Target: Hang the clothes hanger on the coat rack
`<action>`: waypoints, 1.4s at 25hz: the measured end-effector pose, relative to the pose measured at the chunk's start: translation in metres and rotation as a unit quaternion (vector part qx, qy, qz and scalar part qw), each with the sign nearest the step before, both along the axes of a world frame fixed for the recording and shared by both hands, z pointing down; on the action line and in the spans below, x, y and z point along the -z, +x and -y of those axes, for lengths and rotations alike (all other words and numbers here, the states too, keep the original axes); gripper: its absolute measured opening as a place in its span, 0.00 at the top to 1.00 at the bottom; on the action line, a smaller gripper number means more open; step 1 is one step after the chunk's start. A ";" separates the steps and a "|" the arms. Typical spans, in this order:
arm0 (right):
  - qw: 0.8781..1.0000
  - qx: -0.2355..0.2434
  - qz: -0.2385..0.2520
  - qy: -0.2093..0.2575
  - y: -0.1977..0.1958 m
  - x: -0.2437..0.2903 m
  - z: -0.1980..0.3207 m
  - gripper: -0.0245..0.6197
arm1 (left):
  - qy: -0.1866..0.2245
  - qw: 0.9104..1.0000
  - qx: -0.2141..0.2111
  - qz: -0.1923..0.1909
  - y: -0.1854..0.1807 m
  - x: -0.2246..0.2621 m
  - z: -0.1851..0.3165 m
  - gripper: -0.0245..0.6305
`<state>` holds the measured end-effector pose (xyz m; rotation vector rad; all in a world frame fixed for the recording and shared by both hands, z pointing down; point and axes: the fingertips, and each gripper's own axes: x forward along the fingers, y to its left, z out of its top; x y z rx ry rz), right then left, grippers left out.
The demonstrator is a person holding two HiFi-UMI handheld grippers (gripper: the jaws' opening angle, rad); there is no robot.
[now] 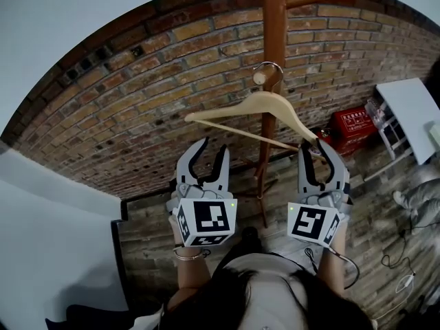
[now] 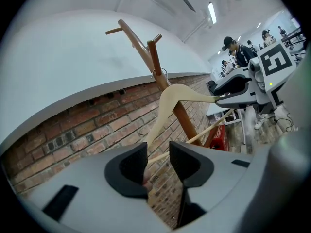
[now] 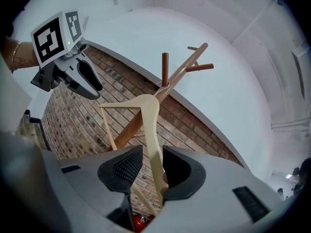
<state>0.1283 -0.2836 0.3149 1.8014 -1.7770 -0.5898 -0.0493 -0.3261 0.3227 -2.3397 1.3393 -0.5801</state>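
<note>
A pale wooden hanger (image 1: 265, 105) hangs slanted beside the brown coat rack (image 1: 273, 19), its metal hook (image 1: 269, 66) looped at a peg knob by the pole. My right gripper (image 1: 314, 146) is at the hanger's right end. In the right gripper view the hanger's arm (image 3: 148, 115) runs between the jaws of the right gripper (image 3: 153, 154), against the right pad with a gap on the left. My left gripper (image 1: 213, 146) stands open below the hanger's left end, apart from it. Nothing is between the jaws of the left gripper (image 2: 158, 152); the hanger (image 2: 167, 103) lies beyond them.
A brick wall (image 1: 137, 115) runs behind the rack. A red box (image 1: 354, 126) sits on the floor at the right, next to a white shelf unit (image 1: 405, 115). Cables (image 1: 405, 253) lie on the floor. People (image 2: 238, 50) sit at desks far off.
</note>
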 end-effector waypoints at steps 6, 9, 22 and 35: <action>1.000 0.015 0.003 -0.001 -0.004 -0.003 -0.012 0.75 | 0.001 1.000 0.010 -0.016 -0.005 -0.001 -0.017 0.78; 1.000 0.019 0.010 -0.004 -0.006 -0.003 -0.019 0.75 | 0.005 1.000 0.015 -0.019 -0.007 -0.001 -0.027 0.80; 0.996 0.043 0.077 0.018 -0.008 -0.008 -0.065 0.81 | 0.000 0.998 0.007 -0.056 -0.002 -0.004 -0.077 0.89; 0.991 0.050 0.123 0.033 -0.008 -0.006 -0.118 0.87 | 0.002 0.996 -0.014 -0.086 0.003 0.006 -0.134 0.91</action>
